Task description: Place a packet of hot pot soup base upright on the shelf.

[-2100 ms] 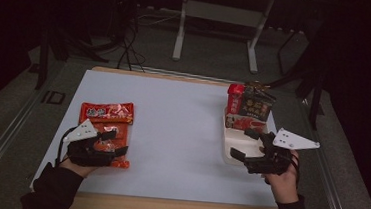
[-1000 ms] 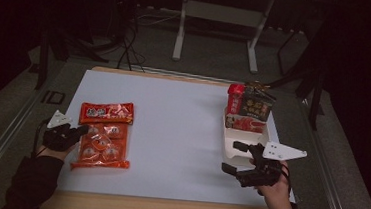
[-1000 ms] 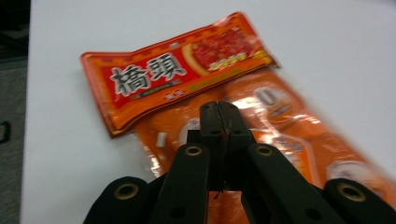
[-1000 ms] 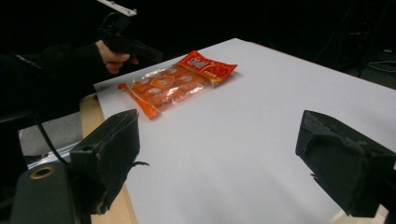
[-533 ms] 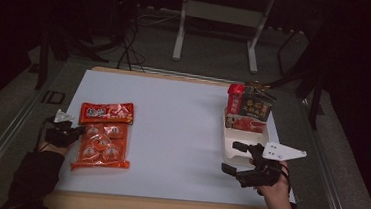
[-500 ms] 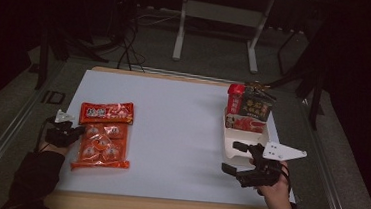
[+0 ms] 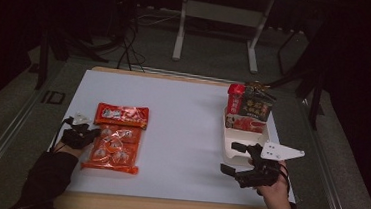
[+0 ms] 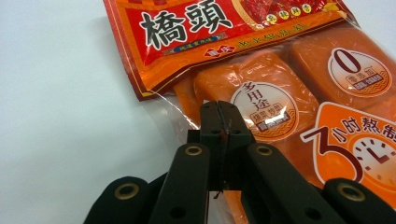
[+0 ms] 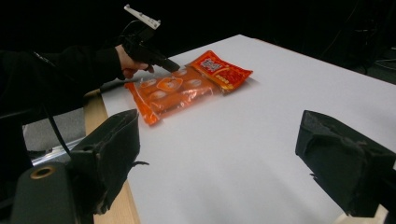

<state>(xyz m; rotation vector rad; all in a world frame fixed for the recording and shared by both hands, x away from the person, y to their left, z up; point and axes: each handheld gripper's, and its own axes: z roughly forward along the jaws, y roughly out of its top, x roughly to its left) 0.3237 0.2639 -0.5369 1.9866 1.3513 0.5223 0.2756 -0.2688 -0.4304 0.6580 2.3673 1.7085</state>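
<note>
From above, my left tongs (image 7: 86, 136) sit at the near left edge of the orange snack packet (image 7: 115, 138), which lies flat on the white surface (image 7: 182, 119). My right tongs (image 7: 233, 159) hover well apart from it, spread wide, just before a white tray (image 7: 241, 139) with packaged goods (image 7: 251, 107) at its far end.

Along my left tongs (image 8: 223, 122), the jaws are clenched together, tips over the packet's (image 8: 289, 88) clear seam beside a sealed orange portion; whether they pinch the film I cannot tell.

Along my right tongs (image 9: 219, 154), the jaws stand released, and the packet (image 9: 187, 84) lies far ahead with my left tongs (image 9: 175, 67) at it.
</note>
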